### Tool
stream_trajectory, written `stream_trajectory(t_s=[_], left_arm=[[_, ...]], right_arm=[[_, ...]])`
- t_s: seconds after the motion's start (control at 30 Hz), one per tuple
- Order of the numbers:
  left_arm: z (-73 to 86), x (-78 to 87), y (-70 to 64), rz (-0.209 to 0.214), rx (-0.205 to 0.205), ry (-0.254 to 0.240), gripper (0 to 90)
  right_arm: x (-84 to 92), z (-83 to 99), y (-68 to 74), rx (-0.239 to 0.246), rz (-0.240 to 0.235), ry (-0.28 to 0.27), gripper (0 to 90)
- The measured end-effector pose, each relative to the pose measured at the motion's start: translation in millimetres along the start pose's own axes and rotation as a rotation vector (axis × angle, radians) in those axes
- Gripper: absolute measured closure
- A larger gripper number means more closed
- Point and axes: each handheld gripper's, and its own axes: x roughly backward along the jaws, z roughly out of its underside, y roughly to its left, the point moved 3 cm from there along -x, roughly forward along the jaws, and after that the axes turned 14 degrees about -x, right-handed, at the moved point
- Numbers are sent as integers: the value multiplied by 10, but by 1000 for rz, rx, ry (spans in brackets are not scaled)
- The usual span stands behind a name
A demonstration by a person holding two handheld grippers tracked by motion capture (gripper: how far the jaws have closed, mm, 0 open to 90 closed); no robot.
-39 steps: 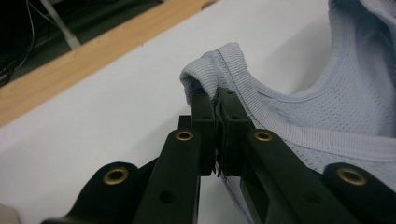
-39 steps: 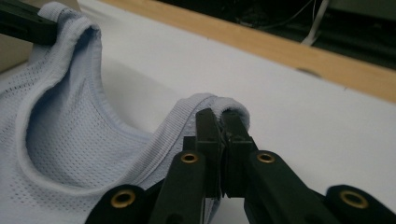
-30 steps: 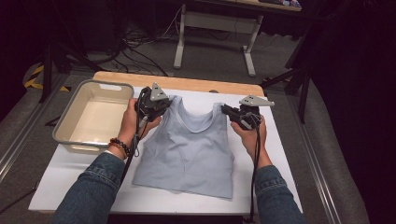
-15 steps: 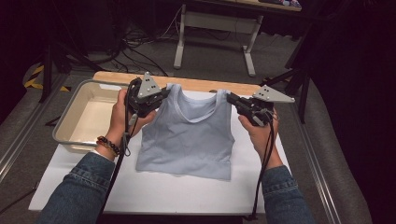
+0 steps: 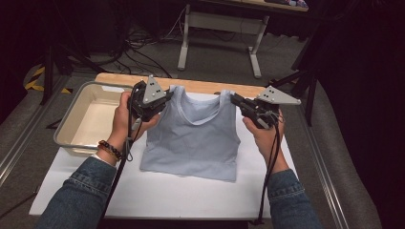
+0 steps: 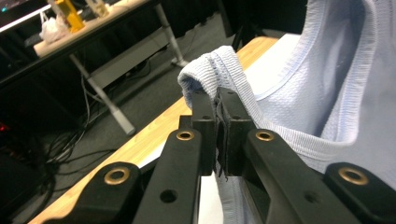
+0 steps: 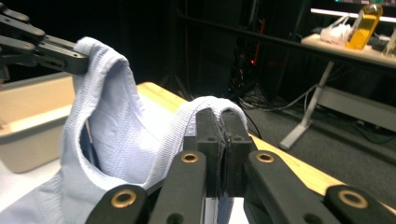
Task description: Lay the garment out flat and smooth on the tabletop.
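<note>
Item: pale blue ribbed sleeveless knit top (image 5: 193, 138), hanging by its two shoulder straps, lower hem lying on the white board (image 5: 157, 191) near its middle.

Left gripper (image 5: 165, 99): jaws pinching shut on the left strap; a hand is gripping the body beside the tray. The left gripper view is showing what the high view is not: the strap (image 6: 219, 70) folding over the closed pads (image 6: 205, 116), ribbed binding bunching between them.

Right gripper (image 5: 235, 99): jaws clamping shut on the right strap. The right gripper view is showing that strap (image 7: 205, 105) looping over the pads (image 7: 208, 126), and the left gripper (image 7: 74, 58) holding the other strap farther off.

Surface: the white board is lying over a light wooden tabletop (image 5: 200, 86), whose far edge is showing as a strip. A cream rectangular plastic tray (image 5: 76, 121) is sitting at the board's left edge.

Room: grey floor, black cables (image 5: 143, 52), a white-legged bench (image 5: 219, 28) beyond, dark surroundings.
</note>
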Motion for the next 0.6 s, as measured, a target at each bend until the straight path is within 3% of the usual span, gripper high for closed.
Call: stream_trajectory(t_s=[0.2,0.3,0.37,0.4,0.43,0.6], left_arm=[[106,-235,33,2,15,50,875],[177,-354,51,-11,42,71,875],[241,-426,70,-22,78,87,805],[278,-454,75,-16,87,90,764],[299,-464,72,-12,86,94,782],[394,-474,36,-5,89,99,773]], right_arm=[[-243,65,-115,1,48,51,884],[-357,126,-179,-2,72,75,883],[-416,168,-229,-21,83,83,877],[-442,190,-254,-30,85,89,859],[-468,216,-284,-24,110,100,837],[-489,302,-351,-38,138,102,746]])
